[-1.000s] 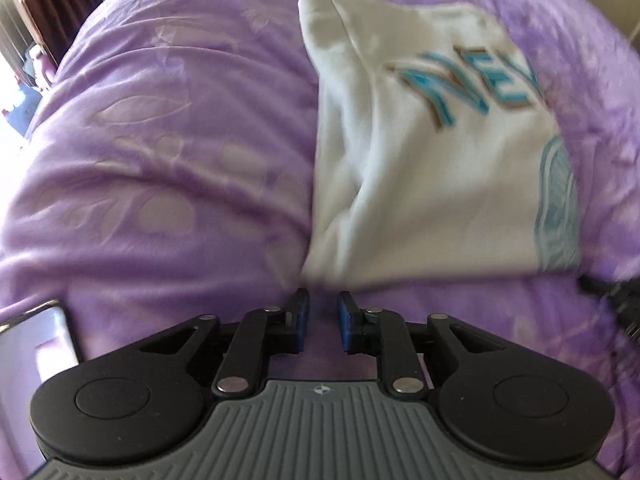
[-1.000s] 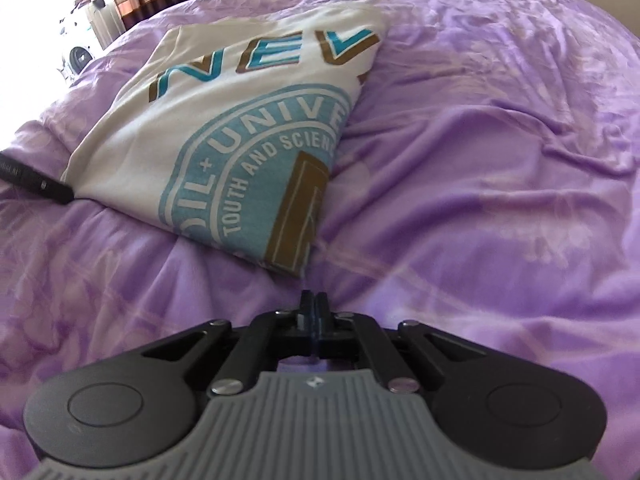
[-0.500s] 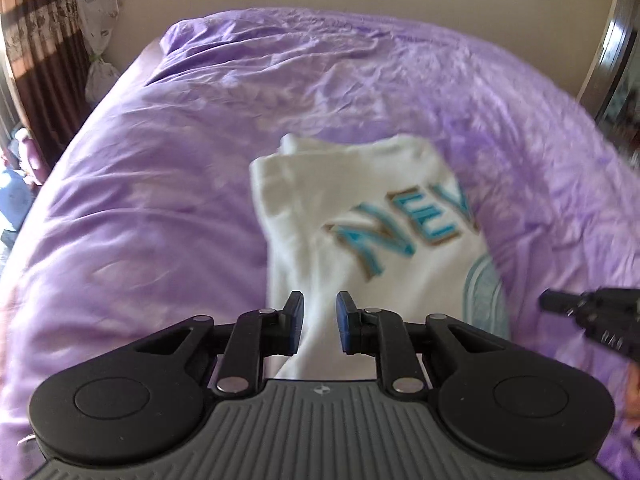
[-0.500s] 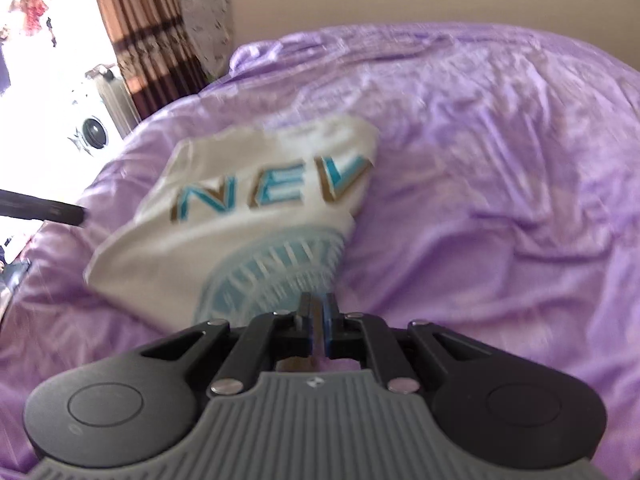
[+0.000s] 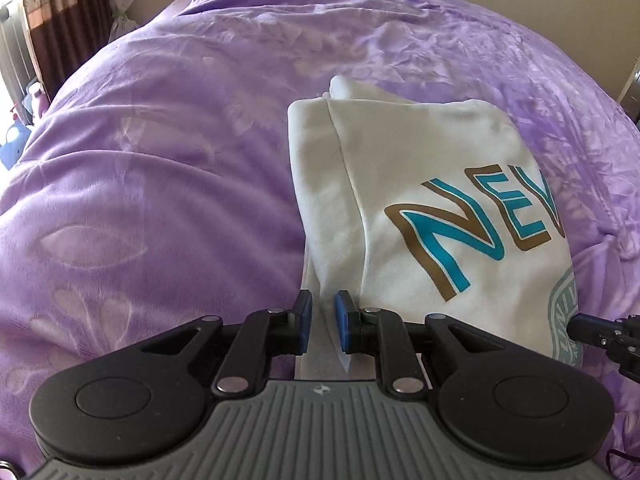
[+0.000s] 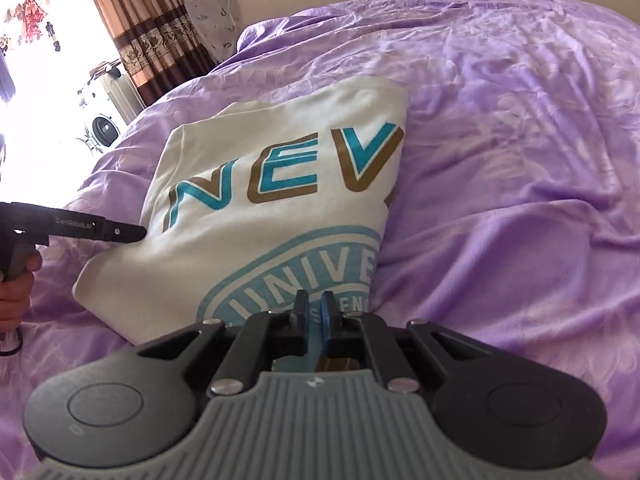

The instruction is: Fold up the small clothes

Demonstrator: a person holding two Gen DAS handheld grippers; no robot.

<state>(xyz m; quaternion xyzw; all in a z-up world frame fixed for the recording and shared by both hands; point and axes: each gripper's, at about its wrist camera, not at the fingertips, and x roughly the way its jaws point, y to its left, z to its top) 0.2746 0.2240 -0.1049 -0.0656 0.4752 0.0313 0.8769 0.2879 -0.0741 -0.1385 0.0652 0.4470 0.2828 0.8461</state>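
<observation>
Now folded white shirt (image 5: 420,208) just beyond both claws, on purple bedspread (image 5: 160,160).

the bedspread (image 5: 168,168) is soft purple cloth with a slight sheen, creased, with a paler leaf pattern. the shirt (image 5: 404,184) is matt cream knit cloth, its teal and brown print smooth. both grippers (image 5: 320,320) (image 6: 314,316) are matt black plastic with bright metal pins, blue pads (image 5: 343,320) and ribbed grey bases.
</observation>
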